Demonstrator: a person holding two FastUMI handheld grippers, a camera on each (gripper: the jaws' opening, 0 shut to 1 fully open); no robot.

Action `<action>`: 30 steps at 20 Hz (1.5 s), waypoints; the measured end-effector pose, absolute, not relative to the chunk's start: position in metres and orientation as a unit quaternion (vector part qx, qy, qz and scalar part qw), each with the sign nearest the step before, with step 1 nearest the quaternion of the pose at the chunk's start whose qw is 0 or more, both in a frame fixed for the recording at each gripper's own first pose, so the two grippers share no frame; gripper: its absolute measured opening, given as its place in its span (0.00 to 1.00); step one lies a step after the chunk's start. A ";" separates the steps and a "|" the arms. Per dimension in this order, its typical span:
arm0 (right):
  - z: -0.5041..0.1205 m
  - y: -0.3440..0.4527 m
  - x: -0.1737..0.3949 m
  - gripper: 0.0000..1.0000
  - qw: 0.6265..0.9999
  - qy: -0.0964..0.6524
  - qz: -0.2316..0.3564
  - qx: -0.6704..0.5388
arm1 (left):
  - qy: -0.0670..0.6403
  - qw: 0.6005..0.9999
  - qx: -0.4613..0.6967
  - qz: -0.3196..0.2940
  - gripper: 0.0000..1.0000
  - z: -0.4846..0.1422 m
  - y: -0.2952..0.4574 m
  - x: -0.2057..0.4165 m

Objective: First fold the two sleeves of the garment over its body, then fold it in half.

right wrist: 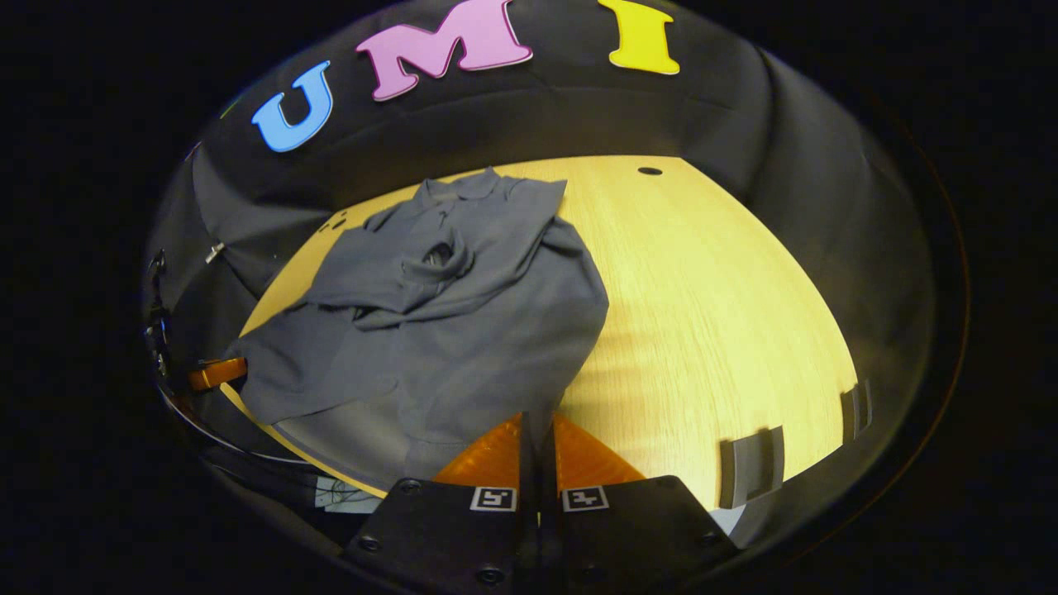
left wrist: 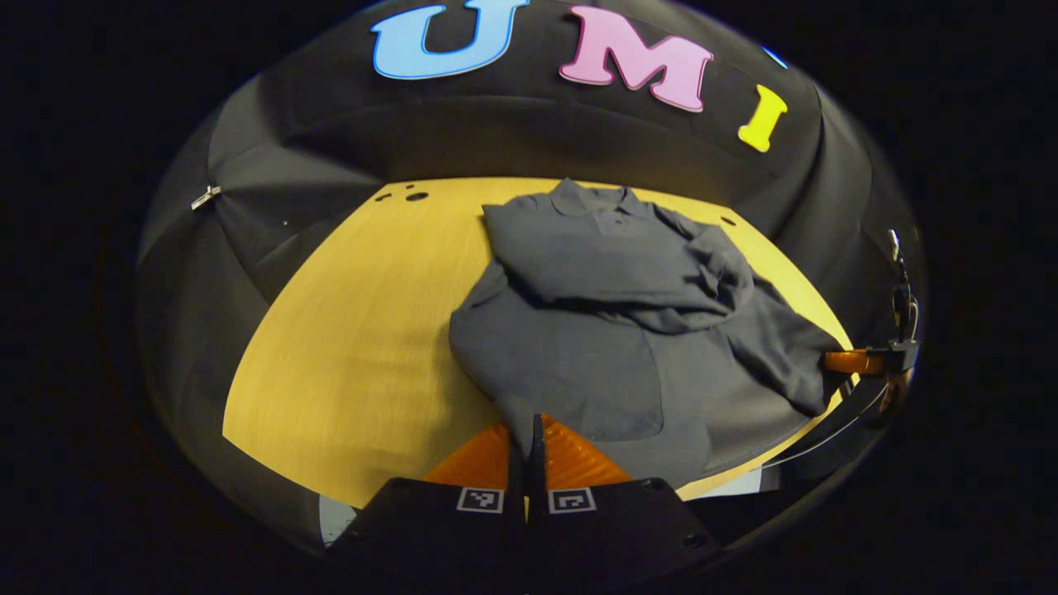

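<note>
Both orange-fingered grippers, left gripper (left wrist: 536, 434) and right gripper (right wrist: 537, 434), pinch the near hem of the dark grey collared shirt (left wrist: 612, 330), whose loosely bunched sleeves may slide apart when lifted.

My left gripper (left wrist: 536, 430) was low in the left gripper view, its two orange fingers (left wrist: 579, 463) pressed together with only a thin dark line between them. My right gripper (right wrist: 537, 430) was the same in the right gripper view: orange fingers (right wrist: 496, 459) closed flat against each other, pointing forward. Both were level and apart from each other.
</note>
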State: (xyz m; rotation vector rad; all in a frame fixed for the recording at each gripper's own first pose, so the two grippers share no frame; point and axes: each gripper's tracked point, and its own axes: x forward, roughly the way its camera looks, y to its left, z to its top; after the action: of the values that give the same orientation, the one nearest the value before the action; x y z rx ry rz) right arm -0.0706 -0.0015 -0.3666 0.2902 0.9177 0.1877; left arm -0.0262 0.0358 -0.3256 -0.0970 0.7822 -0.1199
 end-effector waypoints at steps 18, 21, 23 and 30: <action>-0.274 -0.011 0.122 0.05 0.936 0.294 0.083 0.175 | 0.242 0.968 -0.039 -0.045 0.05 -0.209 0.041 0.154; -0.278 -0.009 0.155 0.05 0.937 0.284 0.083 0.184 | 0.230 0.972 -0.038 -0.037 0.05 -0.207 0.043 0.189; -0.282 -0.009 0.177 0.05 0.939 0.279 0.083 0.183 | 0.226 0.973 -0.037 -0.031 0.05 -0.215 0.041 0.217; -0.315 0.003 0.252 0.05 0.948 0.260 0.087 0.159 | 0.220 0.975 -0.014 -0.015 0.05 -0.243 0.041 0.286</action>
State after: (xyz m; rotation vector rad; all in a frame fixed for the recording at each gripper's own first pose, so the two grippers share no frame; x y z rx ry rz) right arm 0.2516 0.0025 -0.3153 0.3236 0.5297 0.1775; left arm 0.2864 0.0410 -0.2430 -0.0288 0.4441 -0.0308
